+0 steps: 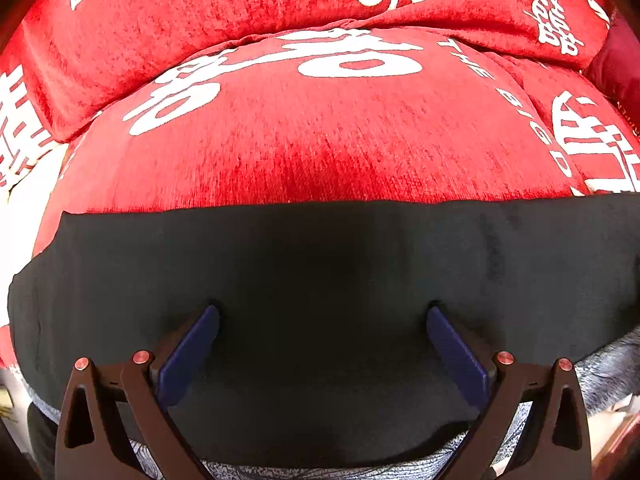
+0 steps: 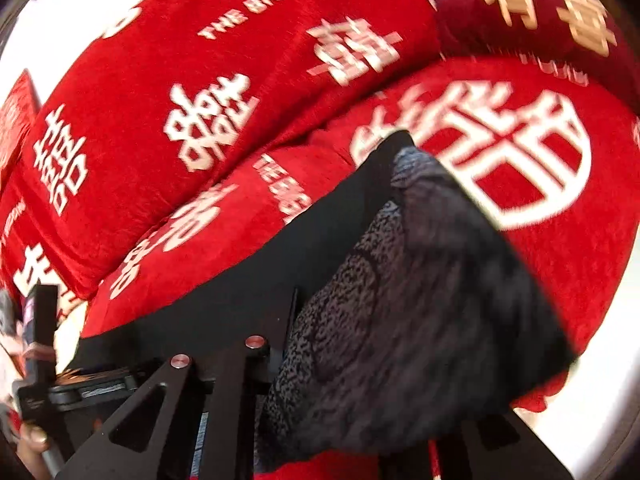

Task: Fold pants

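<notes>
The black pants [image 1: 320, 248] lie spread across a red cover, and their grey fleecy lining [image 1: 608, 372] shows along the near edge. My left gripper [image 1: 322, 312] is open and points steeply down, with both blue pads [image 1: 192, 352] resting on the black cloth and nothing pinched between them. In the right wrist view a fold of the pants [image 2: 420, 300], lining side out, hangs raised over my right gripper [image 2: 320, 320]. That gripper is shut on the cloth. Its fingertips are hidden under the fabric.
The red plush cover [image 1: 320, 140] with white characters wraps the seat and back cushions [image 2: 160, 80]. A dark red pillow [image 2: 520, 12] with gold characters lies at the upper right. A hand [image 2: 32, 438] holding a black tool shows at the lower left.
</notes>
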`<state>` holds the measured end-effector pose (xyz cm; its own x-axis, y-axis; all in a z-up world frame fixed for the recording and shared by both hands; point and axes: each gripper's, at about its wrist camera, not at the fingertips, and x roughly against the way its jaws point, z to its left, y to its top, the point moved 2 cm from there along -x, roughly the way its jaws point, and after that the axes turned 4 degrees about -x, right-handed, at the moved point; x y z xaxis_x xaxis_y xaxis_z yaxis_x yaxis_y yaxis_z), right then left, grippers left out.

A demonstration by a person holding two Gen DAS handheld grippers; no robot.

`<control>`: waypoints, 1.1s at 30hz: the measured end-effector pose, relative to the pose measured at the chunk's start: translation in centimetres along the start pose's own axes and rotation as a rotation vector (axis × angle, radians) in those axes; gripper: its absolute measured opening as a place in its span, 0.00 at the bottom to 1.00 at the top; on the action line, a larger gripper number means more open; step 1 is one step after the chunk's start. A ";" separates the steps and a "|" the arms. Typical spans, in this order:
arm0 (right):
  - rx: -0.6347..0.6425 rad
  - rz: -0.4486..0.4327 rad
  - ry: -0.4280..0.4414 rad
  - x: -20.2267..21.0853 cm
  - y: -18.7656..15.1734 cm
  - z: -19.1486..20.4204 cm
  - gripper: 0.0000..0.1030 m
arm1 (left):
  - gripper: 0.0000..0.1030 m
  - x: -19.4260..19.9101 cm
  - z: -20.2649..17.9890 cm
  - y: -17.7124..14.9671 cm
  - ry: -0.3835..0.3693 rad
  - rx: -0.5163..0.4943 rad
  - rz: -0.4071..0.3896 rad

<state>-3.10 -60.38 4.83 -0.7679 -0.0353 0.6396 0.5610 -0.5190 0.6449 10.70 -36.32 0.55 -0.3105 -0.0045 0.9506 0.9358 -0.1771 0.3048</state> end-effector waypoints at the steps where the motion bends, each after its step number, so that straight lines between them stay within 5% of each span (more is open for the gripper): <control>1: 0.023 -0.016 0.006 0.7 0.2 1.1 0.18 | 1.00 0.0 0.0 0.1 -0.002 -0.007 0.004; 10: 0.274 -0.093 0.049 5.2 -0.1 12.7 0.18 | 0.93 4.0 6.5 0.4 -0.207 0.076 -0.014; 20: 0.534 -0.044 0.137 2.7 -7.9 27.2 0.18 | 0.93 5.1 23.2 -3.2 -0.215 0.281 -0.066; 30: 0.814 0.140 -0.021 -6.4 -20.3 33.3 0.18 | 0.93 3.0 32.0 -8.8 -0.206 0.409 -0.035; 33: 0.885 0.130 -0.082 -7.0 -22.2 33.6 0.28 | 0.93 2.6 33.0 -9.4 -0.217 0.423 -0.037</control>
<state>0.20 -19.90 0.14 -0.6763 0.0307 0.7360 0.7008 0.3345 0.6301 6.57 -2.19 2.10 -0.3452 0.2083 0.9151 0.9245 0.2433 0.2934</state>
